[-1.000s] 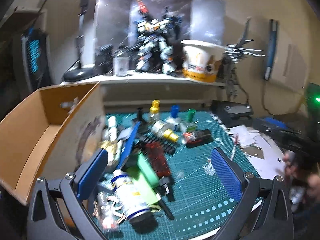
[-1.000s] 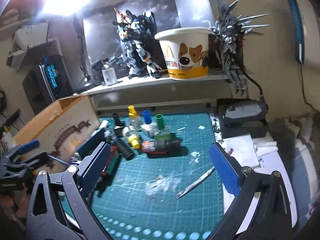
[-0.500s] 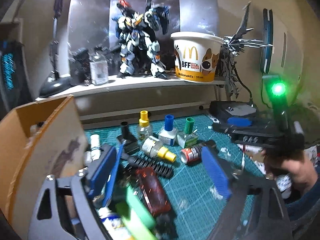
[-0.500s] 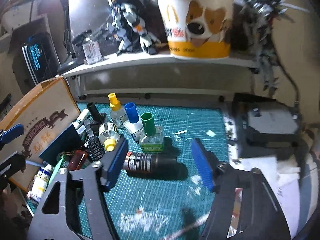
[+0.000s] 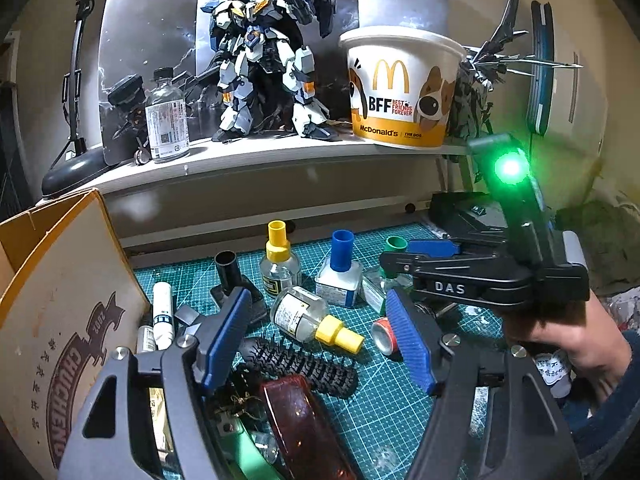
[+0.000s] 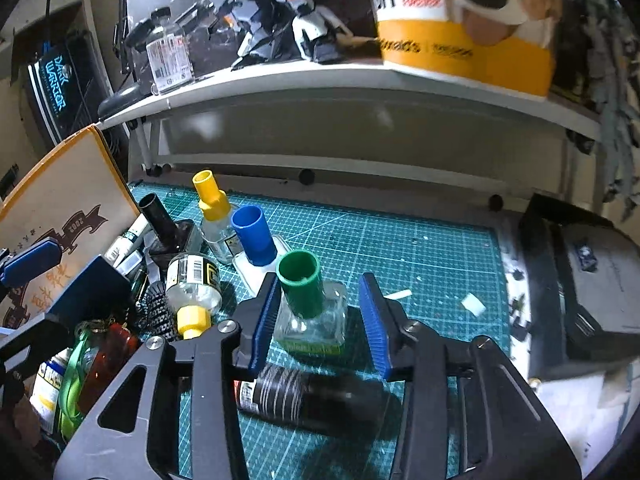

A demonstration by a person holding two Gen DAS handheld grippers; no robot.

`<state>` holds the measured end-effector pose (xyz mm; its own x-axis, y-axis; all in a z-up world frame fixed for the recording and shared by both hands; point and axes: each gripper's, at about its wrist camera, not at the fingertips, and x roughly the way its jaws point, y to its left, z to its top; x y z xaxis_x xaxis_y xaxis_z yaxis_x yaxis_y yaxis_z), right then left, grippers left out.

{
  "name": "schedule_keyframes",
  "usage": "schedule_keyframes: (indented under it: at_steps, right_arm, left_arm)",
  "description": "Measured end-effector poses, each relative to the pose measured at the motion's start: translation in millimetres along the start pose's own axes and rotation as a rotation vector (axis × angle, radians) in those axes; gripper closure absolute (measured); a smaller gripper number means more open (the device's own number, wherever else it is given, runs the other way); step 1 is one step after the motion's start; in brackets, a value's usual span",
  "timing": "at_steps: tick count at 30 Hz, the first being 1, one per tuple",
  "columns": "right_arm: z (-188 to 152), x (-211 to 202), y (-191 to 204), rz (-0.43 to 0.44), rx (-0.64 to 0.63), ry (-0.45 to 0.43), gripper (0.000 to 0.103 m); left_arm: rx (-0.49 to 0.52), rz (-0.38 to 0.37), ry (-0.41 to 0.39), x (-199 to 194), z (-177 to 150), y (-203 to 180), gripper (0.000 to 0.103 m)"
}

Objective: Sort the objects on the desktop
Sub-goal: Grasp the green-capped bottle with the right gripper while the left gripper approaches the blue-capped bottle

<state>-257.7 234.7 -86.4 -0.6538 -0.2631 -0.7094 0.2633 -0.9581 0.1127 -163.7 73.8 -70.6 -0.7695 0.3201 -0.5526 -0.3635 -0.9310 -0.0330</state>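
Small bottles stand on a green cutting mat (image 6: 400,248). My right gripper (image 6: 320,316) is open, its blue pads on either side of an upright green-capped glass bottle (image 6: 308,304), not touching it. A blue-capped bottle (image 6: 252,236) and a yellow-capped bottle (image 6: 212,208) stand behind it. A dark bottle (image 6: 304,396) lies under the gripper. My left gripper (image 5: 316,340) is open and empty above a lying yellow-capped bottle (image 5: 308,316) and a black toothed part (image 5: 304,364). The right gripper (image 5: 436,264) also shows in the left wrist view.
An open cardboard box (image 5: 60,304) stands at the left. A shelf (image 5: 240,156) behind the mat carries a robot model (image 5: 264,52), a McDonald's bucket (image 5: 400,88) and a clear bottle (image 5: 166,116). A dark red case (image 5: 300,420) and markers lie at the left. A black device (image 6: 580,288) sits right.
My right gripper has moved forward and down until its pads flank the green-capped bottle. My left gripper has moved forward and risen over the clutter.
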Motion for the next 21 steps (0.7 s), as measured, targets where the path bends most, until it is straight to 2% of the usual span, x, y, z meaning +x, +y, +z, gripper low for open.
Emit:
schedule_keyframes:
  at_steps: [3,5,8,10,12,17,21]
  right_arm:
    - [0.4,8.7,3.5,0.001,-0.009,0.011,0.070]
    - [0.6,14.2,5.7,-0.006,-0.018,0.022,0.079]
    - [-1.6,12.7,6.7,-0.010,-0.018,0.012,0.081]
    - [-3.1,11.3,7.3,-0.013,-0.018,0.003,0.082]
    - [-4.7,9.9,7.9,-0.015,-0.017,-0.005,0.082]
    - [-8.5,4.5,7.8,-0.018,-0.009,-0.033,0.082]
    - [-6.2,-12.0,0.3,-0.001,0.006,-0.079,0.082]
  left_arm:
    - [-0.009,-0.009,0.008,2.2,1.1,2.6,0.033]
    - [-0.011,-0.006,0.011,2.5,1.6,3.3,0.033]
    - [-0.010,0.004,0.020,3.8,3.5,3.3,0.032]
    - [-0.003,0.064,0.034,6.5,4.6,2.3,0.032]
    - [-0.012,0.082,0.041,9.2,5.2,4.3,0.032]
    - [-0.046,0.011,0.043,12.9,10.7,8.3,0.032]
    - [-0.020,0.022,0.038,13.2,19.7,-2.0,0.032]
